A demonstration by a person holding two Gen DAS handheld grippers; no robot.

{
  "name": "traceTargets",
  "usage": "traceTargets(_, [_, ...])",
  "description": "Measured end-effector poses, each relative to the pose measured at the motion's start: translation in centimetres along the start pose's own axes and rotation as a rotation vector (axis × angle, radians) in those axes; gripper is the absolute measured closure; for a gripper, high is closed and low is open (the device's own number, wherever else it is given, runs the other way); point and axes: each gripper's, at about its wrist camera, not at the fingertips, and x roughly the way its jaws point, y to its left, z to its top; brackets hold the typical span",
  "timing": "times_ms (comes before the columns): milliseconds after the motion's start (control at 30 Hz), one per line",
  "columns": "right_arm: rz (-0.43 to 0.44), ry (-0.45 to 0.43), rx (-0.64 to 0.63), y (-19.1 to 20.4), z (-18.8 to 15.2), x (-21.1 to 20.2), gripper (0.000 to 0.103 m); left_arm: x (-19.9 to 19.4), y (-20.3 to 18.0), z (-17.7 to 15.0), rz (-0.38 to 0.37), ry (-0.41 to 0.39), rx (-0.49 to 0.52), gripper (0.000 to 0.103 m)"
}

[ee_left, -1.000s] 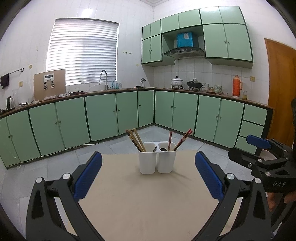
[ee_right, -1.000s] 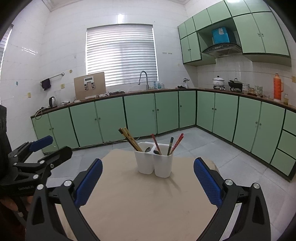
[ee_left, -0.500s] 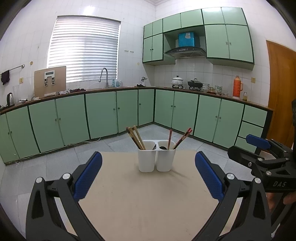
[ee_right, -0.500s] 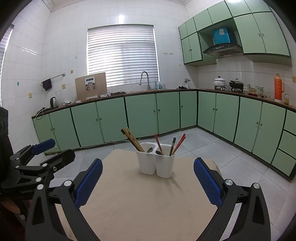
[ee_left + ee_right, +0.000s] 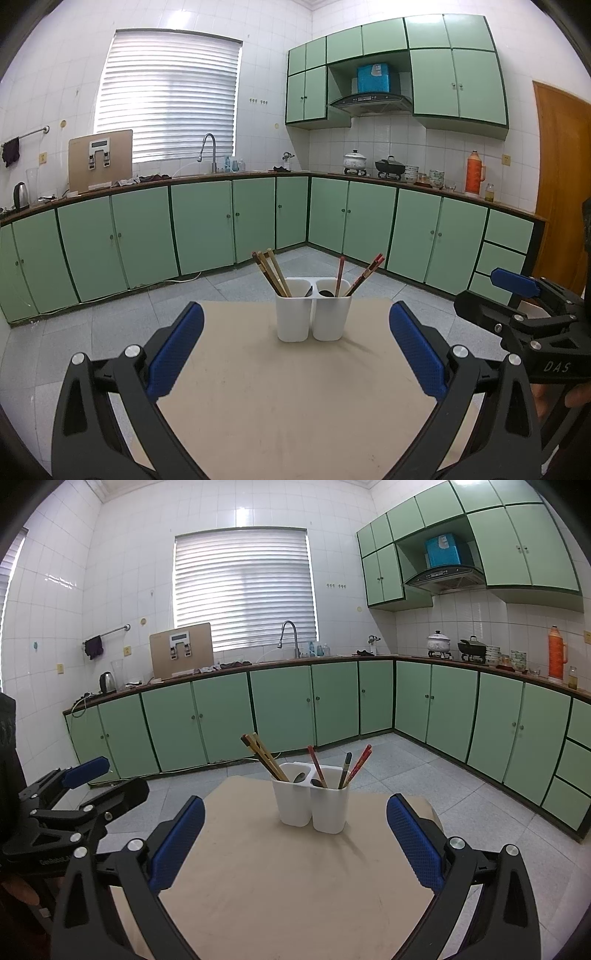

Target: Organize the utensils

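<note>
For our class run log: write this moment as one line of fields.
left claw: open, empty | right claw: open, empty | chopsticks, spoons: in white holder | table: holder only

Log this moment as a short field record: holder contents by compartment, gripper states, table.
holder: white two-compartment utensil holder, upright on the table
left compartment: brown chopsticks, spoon tip
right compartment: red chopsticks, dark utensil
left gripper: open, holding nothing, short of the holder
right gripper: open, holding nothing, short of the holder
loose utensils on table: none seen
</note>
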Motion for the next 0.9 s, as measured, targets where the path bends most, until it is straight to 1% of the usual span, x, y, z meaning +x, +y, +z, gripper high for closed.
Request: traceTargets(900, [0.000,0.003,-0.001,-0.03,-0.07,0.08,0.006,0.08,-0.10,-0.36,0.002,0.002,0.004,0.006])
